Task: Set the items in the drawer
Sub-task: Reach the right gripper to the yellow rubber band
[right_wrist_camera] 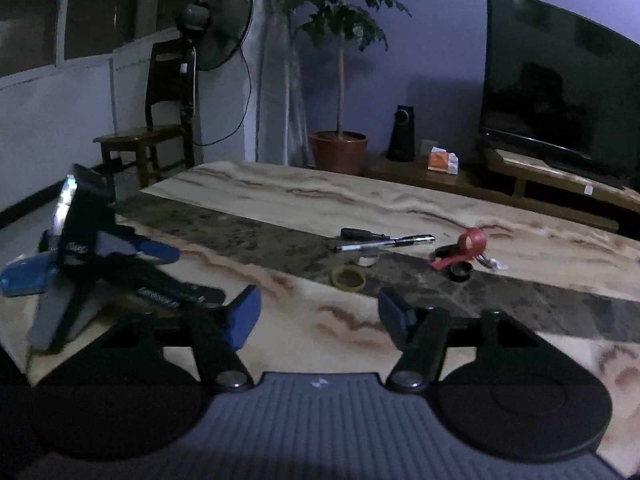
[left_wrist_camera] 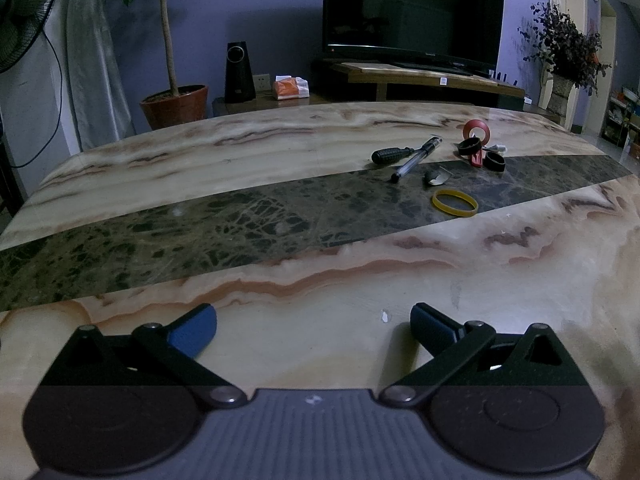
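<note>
Small items sit in a cluster on the bench [left_wrist_camera: 280, 152], far ahead of the left gripper's jaws and off to their right. Nearest of the lot is a yellow rubber band [left_wrist_camera: 455, 202], lying flat on the dark marble stripe. Just beyond it, a small crumpled grey scrap [left_wrist_camera: 434, 177]. Further out, a black-handled screwdriver [left_wrist_camera: 391, 155] and a clear pen [left_wrist_camera: 416, 159] lie side by side, the pen angled toward the jaws. To the right of those, a red tape roll [left_wrist_camera: 476, 131] stands on edge, two black rings [left_wrist_camera: 469, 146] close beneath it and a red piece between them; what that red piece is I cannot tell. No drawer shows in either view.

The left gripper [left_wrist_camera: 313, 322] hangs low over the pale stone, jaws spread wide, blue pads well apart, nothing between them.

From the right wrist, the right gripper [right_wrist_camera: 319, 312] has its jaws apart too, about halfway, and empty; bare bench shows in the gap. The same cluster lies ahead of these jaws and slightly right: the yellow rubber band [right_wrist_camera: 349, 278] closest, screwdriver [right_wrist_camera: 362, 233] and pen [right_wrist_camera: 386, 243] behind it, red tape roll [right_wrist_camera: 474, 242] further right. Left of these jaws, the left gripper [right_wrist_camera: 96, 264] shows side-on, resting near the bench's near edge.

Beyond the bench: a potted tree [right_wrist_camera: 340, 80], a standing fan [right_wrist_camera: 216, 24], a wooden chair [right_wrist_camera: 152, 120], a dark television [right_wrist_camera: 560, 92] on a low stand
</note>
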`<action>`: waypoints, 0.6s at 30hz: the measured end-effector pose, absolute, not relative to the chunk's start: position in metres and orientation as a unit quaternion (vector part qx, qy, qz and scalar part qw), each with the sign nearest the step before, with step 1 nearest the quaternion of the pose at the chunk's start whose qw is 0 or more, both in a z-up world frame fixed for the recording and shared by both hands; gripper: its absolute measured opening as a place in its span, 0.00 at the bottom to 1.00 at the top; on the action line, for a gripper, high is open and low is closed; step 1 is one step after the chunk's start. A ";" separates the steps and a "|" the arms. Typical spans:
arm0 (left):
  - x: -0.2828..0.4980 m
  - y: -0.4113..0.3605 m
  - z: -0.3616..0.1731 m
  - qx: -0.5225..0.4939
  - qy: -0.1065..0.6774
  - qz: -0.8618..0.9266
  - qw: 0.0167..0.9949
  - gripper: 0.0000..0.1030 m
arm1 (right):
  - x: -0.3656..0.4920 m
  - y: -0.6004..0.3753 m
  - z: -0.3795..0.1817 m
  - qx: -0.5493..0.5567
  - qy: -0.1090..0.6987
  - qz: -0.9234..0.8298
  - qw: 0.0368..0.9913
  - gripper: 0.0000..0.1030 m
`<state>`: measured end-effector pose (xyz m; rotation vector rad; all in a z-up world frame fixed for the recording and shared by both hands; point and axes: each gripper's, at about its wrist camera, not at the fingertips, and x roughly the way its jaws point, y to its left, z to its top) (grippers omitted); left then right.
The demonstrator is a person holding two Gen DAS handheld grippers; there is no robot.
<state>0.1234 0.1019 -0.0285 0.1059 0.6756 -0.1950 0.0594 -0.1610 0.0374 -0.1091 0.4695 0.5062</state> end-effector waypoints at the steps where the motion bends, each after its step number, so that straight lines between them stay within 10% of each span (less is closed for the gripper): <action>1: 0.123 0.102 -0.029 0.052 0.331 -0.095 0.937 1.00 | 0.067 -0.157 0.035 -0.058 0.231 0.245 0.940 0.56; 18: 0.124 0.102 -0.029 0.052 0.331 -0.095 0.937 1.00 | 0.197 -0.121 -0.006 -0.061 0.263 0.196 0.943 0.36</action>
